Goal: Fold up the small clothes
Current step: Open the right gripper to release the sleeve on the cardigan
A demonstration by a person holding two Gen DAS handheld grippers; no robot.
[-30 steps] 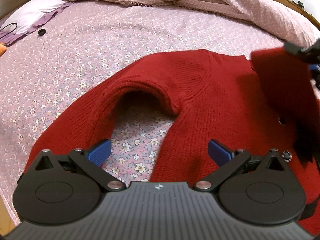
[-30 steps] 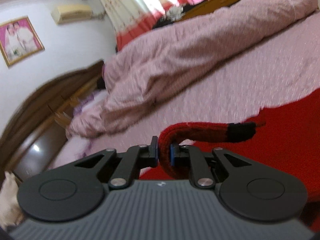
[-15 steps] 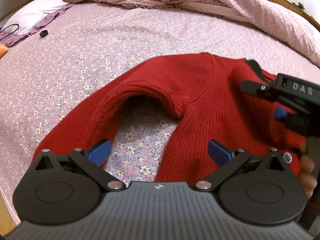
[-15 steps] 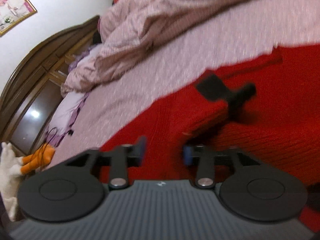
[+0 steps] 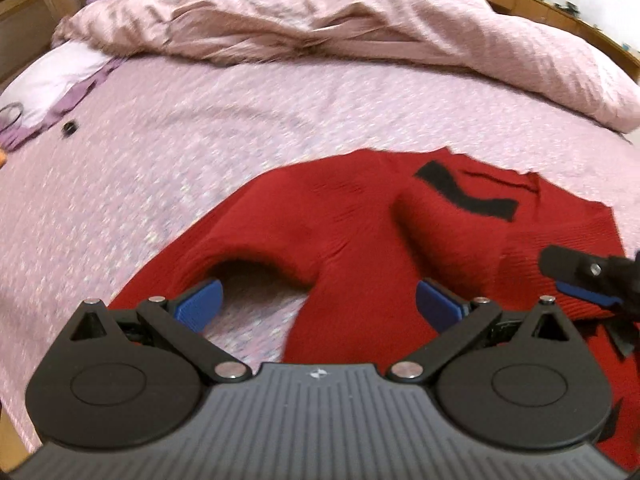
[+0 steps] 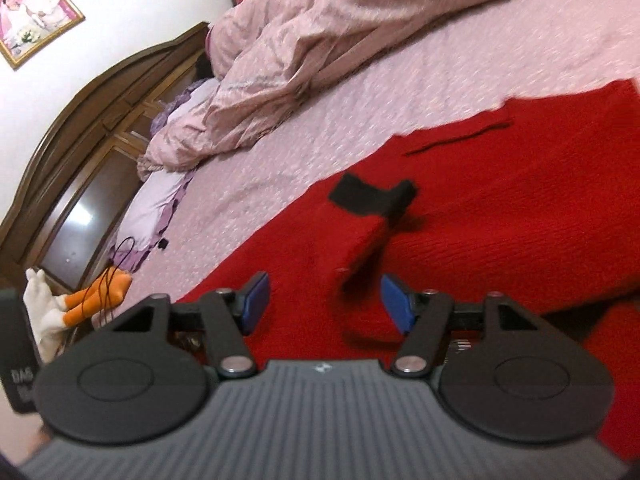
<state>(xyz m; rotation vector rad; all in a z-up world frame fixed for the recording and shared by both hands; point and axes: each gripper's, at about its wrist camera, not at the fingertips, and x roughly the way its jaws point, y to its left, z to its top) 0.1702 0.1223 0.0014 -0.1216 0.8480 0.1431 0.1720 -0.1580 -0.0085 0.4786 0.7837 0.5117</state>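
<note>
Right claw (image 6: 324,304) is opening, its blue pads (image 6: 254,302) apart with nothing pinched, only the red sweater (image 6: 500,216) lying below the gap. Just ahead of it a folded-over sleeve lies on the sweater's body, its black cuff (image 6: 370,198) flat on the red knit. Left claw (image 5: 318,304) stands wide open and grips nothing either; between its pads (image 5: 200,304) show the other sleeve, arched off to the left, and a patch of the bedsheet (image 5: 168,152) under that arch. The sweater lies spread on the bed, chest area in front of both claws, hem side toward the heaped pink quilt (image 5: 360,28). Out at the left edge sit a pale pillow (image 5: 52,80) and a small black object (image 5: 69,128); the right view adds an orange-and-white plush toy (image 6: 80,304), a dark wooden headboard (image 6: 80,120) and a framed picture (image 6: 34,12) on the wall.
</note>
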